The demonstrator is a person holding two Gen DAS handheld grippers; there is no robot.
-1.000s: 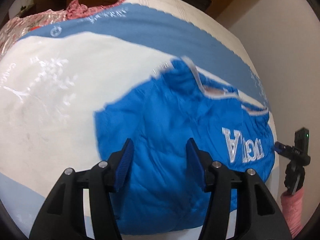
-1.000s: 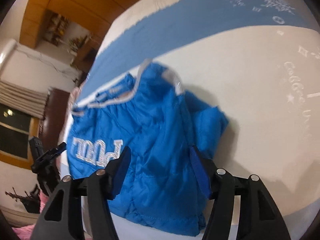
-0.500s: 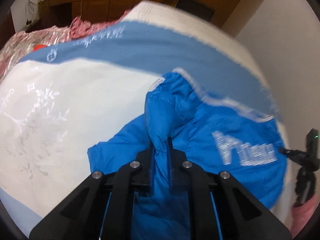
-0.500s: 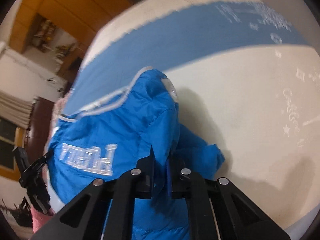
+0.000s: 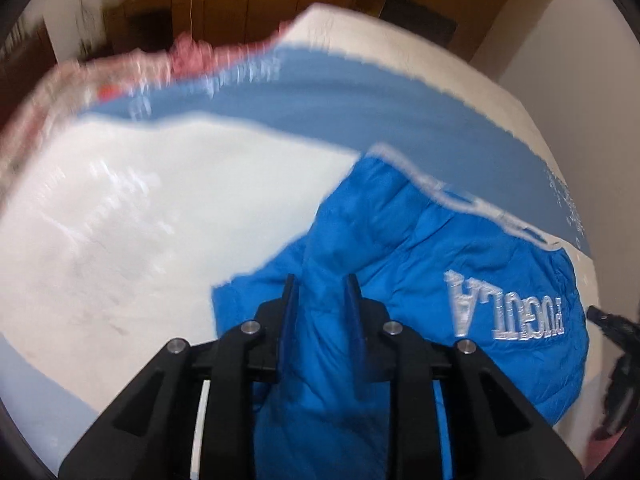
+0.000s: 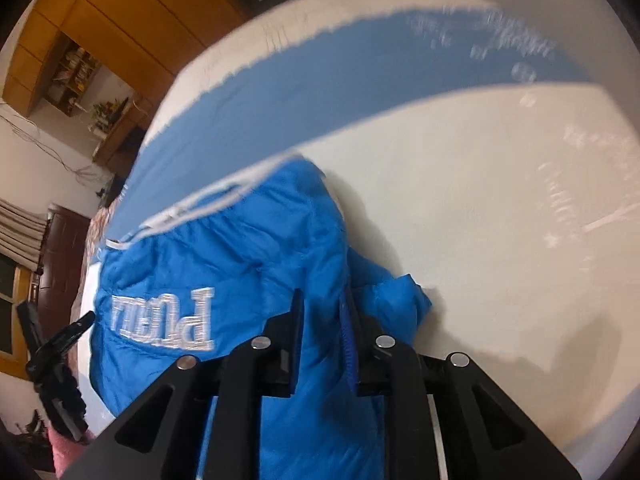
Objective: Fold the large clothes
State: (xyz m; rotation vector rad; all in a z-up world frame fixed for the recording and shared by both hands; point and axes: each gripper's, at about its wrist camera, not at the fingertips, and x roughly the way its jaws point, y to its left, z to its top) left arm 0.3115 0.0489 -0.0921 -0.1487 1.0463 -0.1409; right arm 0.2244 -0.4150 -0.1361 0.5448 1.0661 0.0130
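A puffy blue jacket (image 5: 420, 264) lies on the near part of a bed (image 5: 168, 216), and part of it is pulled up into a hump. It has big white letters (image 5: 506, 312) sewn on it, and they read upside down from here. A white and grey trim (image 5: 452, 196) runs along its far edge. The left gripper (image 5: 320, 300) has a thick fold of the jacket between its two fingers. Its jaws are opening a little, but the cloth fills the gap and both blue pads touch it. The right gripper (image 6: 323, 312) has another fold of the same jacket (image 6: 240, 248) between its fingers. Its jaws are opening a little too, and the cloth there is packed tight against the pads. In the right wrist view the letters (image 6: 164, 318) sit to the left of that gripper, and a small end of the jacket pokes out to the right. The bed has a white cover with faint shiny patterns, and a wide blue band (image 5: 360, 96) crosses it just past the jacket. At the far left of the bed lies some pink and red cloth (image 5: 188, 52), all blurry. Brown wooden cupboards (image 6: 104, 12) stand behind the bed, and a pale wall (image 5: 576, 48) is on the right.
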